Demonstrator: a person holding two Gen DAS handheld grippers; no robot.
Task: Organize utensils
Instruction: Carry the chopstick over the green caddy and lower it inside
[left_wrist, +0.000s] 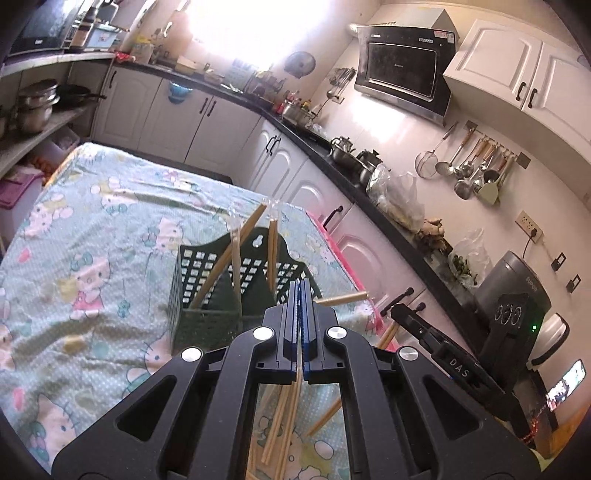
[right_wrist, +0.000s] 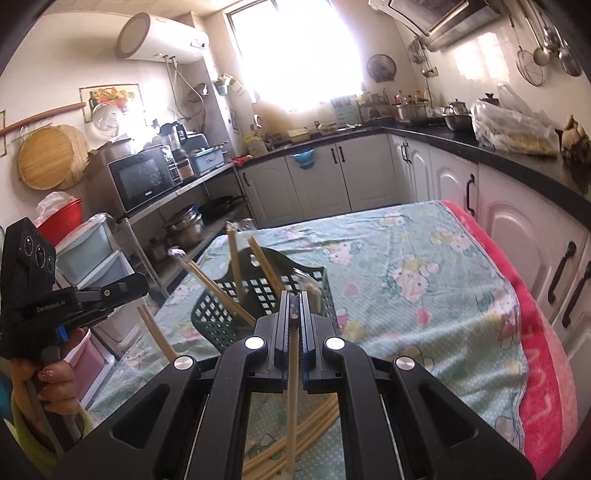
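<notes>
Clamped between the left gripper's (left_wrist: 300, 295) nearly closed blue pads (left_wrist: 291, 314): one pale wooden chopstick (left_wrist: 296, 380), slim and straight, running down toward loose chopsticks (left_wrist: 275, 439) on the cartoon-print tablecloth (left_wrist: 92, 236). Likewise pinched in the right gripper (right_wrist: 294, 306): a second chopstick (right_wrist: 291, 398), tan, with a clear glassy tip. Just ahead, on the cloth, a dark green perforated basket (left_wrist: 207, 295) holding several chopsticks leaning at angles.

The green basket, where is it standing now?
The green basket stands on the Hello Kitty tablecloth, just ahead of both hand-held grippers, with several chopsticks leaning inside it.
</notes>
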